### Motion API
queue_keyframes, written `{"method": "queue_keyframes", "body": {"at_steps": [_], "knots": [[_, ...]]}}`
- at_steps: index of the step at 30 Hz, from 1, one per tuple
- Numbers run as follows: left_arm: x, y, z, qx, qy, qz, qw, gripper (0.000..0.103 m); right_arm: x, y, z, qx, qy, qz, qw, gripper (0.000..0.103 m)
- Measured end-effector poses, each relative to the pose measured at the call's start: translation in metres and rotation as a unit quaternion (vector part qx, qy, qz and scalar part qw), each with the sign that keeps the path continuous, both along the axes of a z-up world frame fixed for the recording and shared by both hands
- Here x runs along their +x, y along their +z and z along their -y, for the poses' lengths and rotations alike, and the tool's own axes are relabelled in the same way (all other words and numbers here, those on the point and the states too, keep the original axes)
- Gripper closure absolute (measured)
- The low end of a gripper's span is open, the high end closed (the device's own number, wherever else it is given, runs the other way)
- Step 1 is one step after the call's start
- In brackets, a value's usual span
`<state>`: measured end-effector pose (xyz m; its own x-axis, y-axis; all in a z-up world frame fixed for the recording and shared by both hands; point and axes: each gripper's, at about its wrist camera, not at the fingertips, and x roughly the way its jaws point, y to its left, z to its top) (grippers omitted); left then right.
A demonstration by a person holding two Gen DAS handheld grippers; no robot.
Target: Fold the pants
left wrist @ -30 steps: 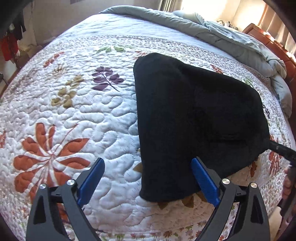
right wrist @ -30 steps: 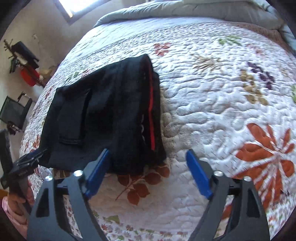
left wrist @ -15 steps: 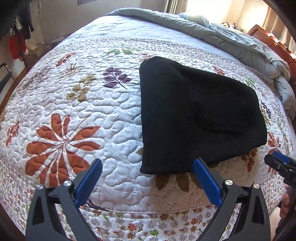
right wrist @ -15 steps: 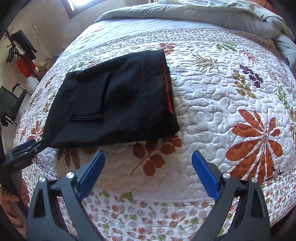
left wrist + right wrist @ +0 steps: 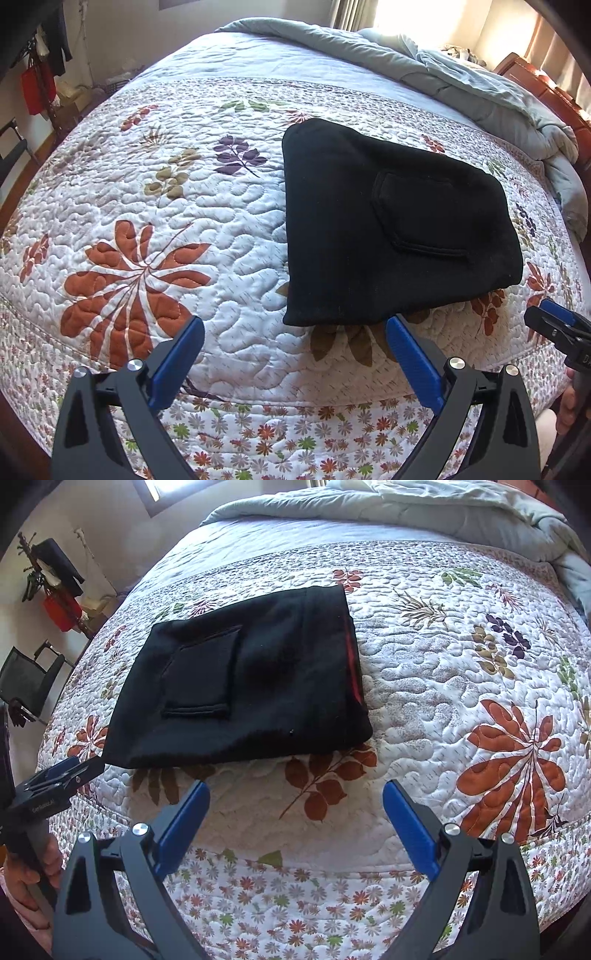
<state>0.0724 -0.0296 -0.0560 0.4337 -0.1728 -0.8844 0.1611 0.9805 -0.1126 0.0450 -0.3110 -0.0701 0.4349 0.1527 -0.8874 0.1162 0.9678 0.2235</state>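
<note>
The black pants (image 5: 388, 229) lie folded into a flat, compact packet on the flowered quilt, back pocket (image 5: 201, 679) up, with a thin red stripe (image 5: 351, 657) along one side. My left gripper (image 5: 293, 326) hovers open just short of the packet's near corner, holding nothing. My right gripper (image 5: 295, 790) is open too, a short way back from the packet's near edge, over bare quilt. Each gripper shows in the other's view: the right gripper (image 5: 554, 325) at the right margin, the left gripper (image 5: 62, 775) at the left margin, held by a hand (image 5: 33, 871).
The quilt (image 5: 147, 184) covers the bed, and its flowered border drops off just below the grippers. A grey duvet (image 5: 443, 74) is bunched at the far end against a wooden headboard (image 5: 546, 85). A black chair (image 5: 26, 683) and a clothes rack (image 5: 55, 579) stand beyond the bed.
Both grippers have drawn back from the pants toward the near edge of the bed. Their fingers no longer overlap the cloth. The packet lies still.
</note>
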Motion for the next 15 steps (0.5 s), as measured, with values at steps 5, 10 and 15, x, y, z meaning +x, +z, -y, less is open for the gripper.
{"method": "queue_keyframes", "body": {"at_steps": [5, 10, 15], "knots": [[-0.0047, 0.0026, 0.0019, 0.004, -0.008, 0.000, 1.0000, 0.004, -0.0005, 0.0006, -0.0040, 0.003, 0.004, -0.001, 1.000, 0.009], [-0.0057, 0.0022, 0.0035, 0.012, -0.013, 0.000, 0.9998, 0.004, 0.0007, 0.0003, -0.0073, 0.002, 0.007, -0.002, 1.000, 0.008], [-0.0051, 0.0019, 0.0027, 0.009, -0.013, 0.002, 0.9999, 0.004, 0.0037, -0.0063, -0.0078, 0.003, 0.006, -0.012, 1.000, 0.008]]}}
